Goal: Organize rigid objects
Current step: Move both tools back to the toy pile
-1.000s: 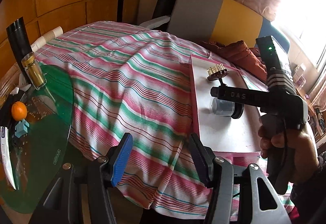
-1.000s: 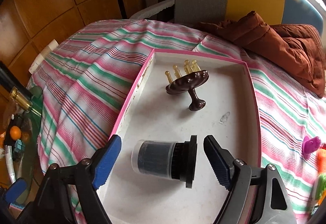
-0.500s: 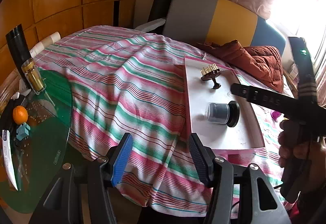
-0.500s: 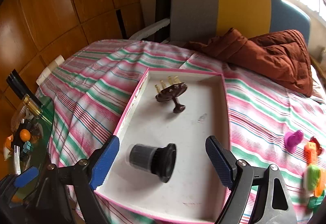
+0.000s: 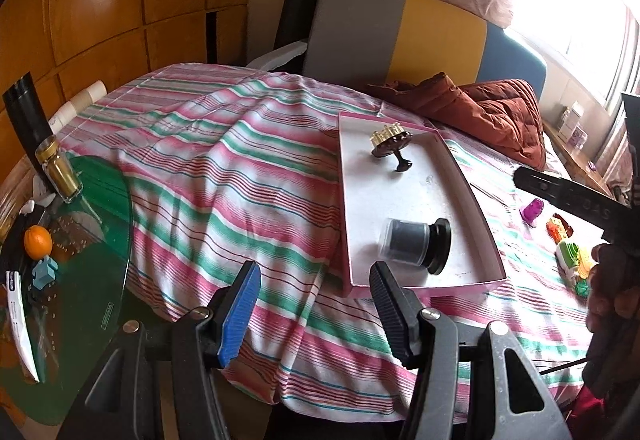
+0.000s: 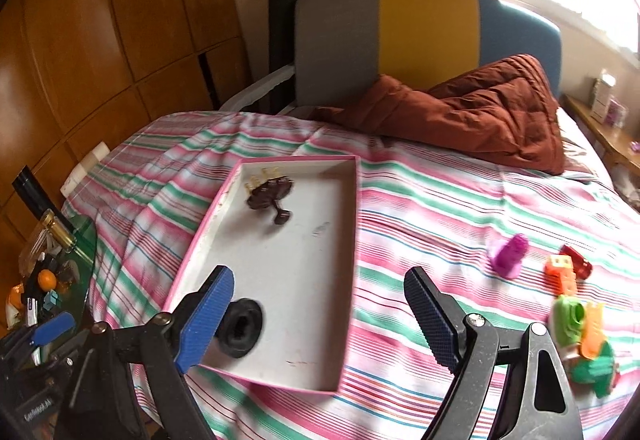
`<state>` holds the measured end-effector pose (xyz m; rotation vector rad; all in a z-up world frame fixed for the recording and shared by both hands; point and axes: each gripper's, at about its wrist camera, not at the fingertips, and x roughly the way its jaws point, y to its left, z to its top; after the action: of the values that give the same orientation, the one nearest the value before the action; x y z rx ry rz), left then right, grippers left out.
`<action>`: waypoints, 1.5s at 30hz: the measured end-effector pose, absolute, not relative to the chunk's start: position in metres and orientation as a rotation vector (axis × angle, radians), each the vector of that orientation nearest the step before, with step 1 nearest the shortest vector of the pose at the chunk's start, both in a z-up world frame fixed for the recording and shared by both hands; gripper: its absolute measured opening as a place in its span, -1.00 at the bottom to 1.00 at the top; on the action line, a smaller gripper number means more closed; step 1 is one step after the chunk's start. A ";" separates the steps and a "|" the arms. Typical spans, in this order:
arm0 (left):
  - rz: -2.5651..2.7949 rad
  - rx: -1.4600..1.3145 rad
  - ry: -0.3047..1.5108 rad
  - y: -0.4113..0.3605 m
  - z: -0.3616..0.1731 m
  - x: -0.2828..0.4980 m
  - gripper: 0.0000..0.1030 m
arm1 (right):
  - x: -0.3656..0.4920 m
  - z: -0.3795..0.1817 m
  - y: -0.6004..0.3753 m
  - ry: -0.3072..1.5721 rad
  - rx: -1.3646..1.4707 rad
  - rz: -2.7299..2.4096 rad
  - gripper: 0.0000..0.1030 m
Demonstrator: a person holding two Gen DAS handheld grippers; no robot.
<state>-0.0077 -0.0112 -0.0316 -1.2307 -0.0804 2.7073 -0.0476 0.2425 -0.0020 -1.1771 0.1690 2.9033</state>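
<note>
Item: loose toys still outside the tray — a purple piece, an orange-and-red block piece and a green-and-orange cluster — lying on the striped bedspread, to the right of the pink-rimmed tray.

Tray contents: a black-capped jar is laid on its side at the near end, long axis running across the tray, cap toward the tray's right wall in the left wrist view. A dark stemmed brush is tipped over at the far end, bristles away, stem toward the viewer.

Right gripper: jaws spread wide, nothing between the pads; it is held above the tray's near right corner. The purple piece lies to the right of it and a little farther off, apparently tilted with its long axis running up to the right; motion blur leaves its exact pose unsure. The green-and-orange cluster lies just right of the right-hand finger.

Left gripper: jaws wide, empty, held over the bed's near edge left of the tray — well apart from the toys.

Judgement: the right hand is the nearer; a swing to the right is called for, with the jaws set across the chosen toy's long axis.
</note>
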 end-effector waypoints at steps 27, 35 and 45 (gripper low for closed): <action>2.598 -1.155 0.127 0.055 -0.021 -0.001 0.12 | 0.048 -0.008 0.418 0.277 -1.026 2.552 0.80; 2.472 -1.153 0.219 0.107 -0.023 0.000 0.12 | 0.085 -0.012 0.489 0.353 -0.929 2.397 0.81; 2.256 -1.131 0.321 0.186 -0.029 0.006 0.12 | 0.136 -0.039 0.565 0.683 -0.814 2.179 0.84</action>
<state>0.0063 0.1856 -0.0287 -1.1315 0.3215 2.2564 0.1362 0.5654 -0.0387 -0.8138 0.6829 2.1787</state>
